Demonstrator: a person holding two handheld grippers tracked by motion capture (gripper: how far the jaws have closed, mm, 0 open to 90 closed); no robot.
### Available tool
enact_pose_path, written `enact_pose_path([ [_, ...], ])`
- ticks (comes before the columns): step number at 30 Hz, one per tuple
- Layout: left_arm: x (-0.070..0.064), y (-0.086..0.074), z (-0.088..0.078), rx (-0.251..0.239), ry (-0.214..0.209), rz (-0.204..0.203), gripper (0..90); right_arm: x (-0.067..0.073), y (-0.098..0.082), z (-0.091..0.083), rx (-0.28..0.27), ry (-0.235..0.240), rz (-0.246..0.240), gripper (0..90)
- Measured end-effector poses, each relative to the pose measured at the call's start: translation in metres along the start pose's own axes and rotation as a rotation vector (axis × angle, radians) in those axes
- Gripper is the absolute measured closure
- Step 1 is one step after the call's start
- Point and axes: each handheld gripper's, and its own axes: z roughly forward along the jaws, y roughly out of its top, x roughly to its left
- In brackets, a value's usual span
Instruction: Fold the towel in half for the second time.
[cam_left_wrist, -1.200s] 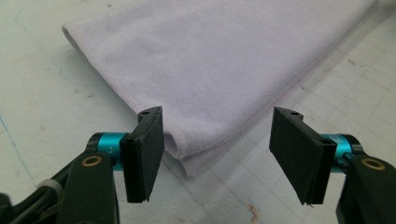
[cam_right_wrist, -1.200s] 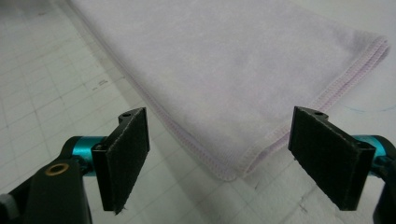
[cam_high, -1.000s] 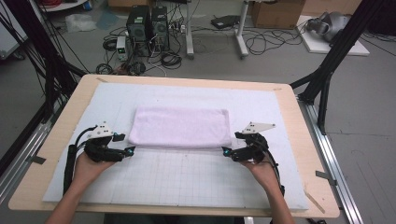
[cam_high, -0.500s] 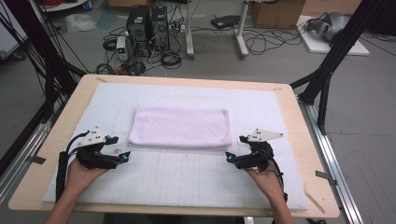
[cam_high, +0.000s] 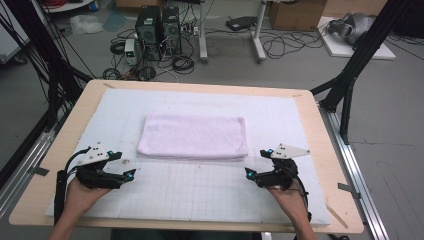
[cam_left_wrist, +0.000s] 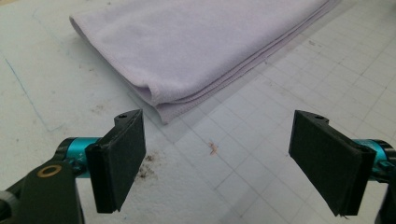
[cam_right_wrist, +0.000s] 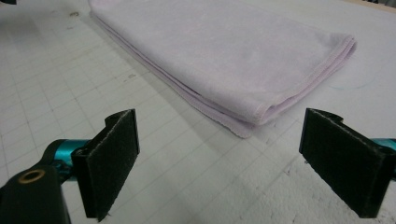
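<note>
A: Where is the towel (cam_high: 194, 136) now?

B: It lies folded flat on the white mat (cam_high: 200, 190) that covers the bench (cam_high: 330, 165), about in the middle, with its long side across. The colour is pale lilac.

A: And the left gripper (cam_high: 127, 166)?

B: It is near the front left corner of the towel, but apart from it. In the left gripper view its fingers (cam_left_wrist: 116, 163) stand wide and released, with only the mat between them. They have just been opening.

A: The right gripper (cam_high: 256, 162) too?

B: It is near the front right corner of the towel, also not touching. Its fingers (cam_right_wrist: 109, 158) are released and hold nothing; the folded corner lies ahead of them, between the two pads as the right gripper view looks at it.

A: So the towel is free?

B: Yes, it only rests on the mat
</note>
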Motion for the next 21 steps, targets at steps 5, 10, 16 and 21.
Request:
enact_pose_path([
  [5,-0.002,-0.002,-0.004,-0.008,0.001,-0.004,19.0,0.005,-0.004,-0.006,0.004,-0.003,-0.012,11.3],
  [10,-0.005,-0.005,-0.005,-0.006,-0.001,-0.002,18.8,0.008,-0.009,-0.012,-0.001,-0.005,-0.011,11.3],
  [16,-0.007,-0.006,-0.006,-0.007,0.004,0.003,18.7,0.01,-0.015,-0.02,-0.005,-0.012,-0.005,11.3],
  [21,-0.007,-0.006,-0.006,-0.007,0.002,0.003,18.6,0.012,-0.018,-0.021,0.001,-0.009,-0.008,11.3],
])
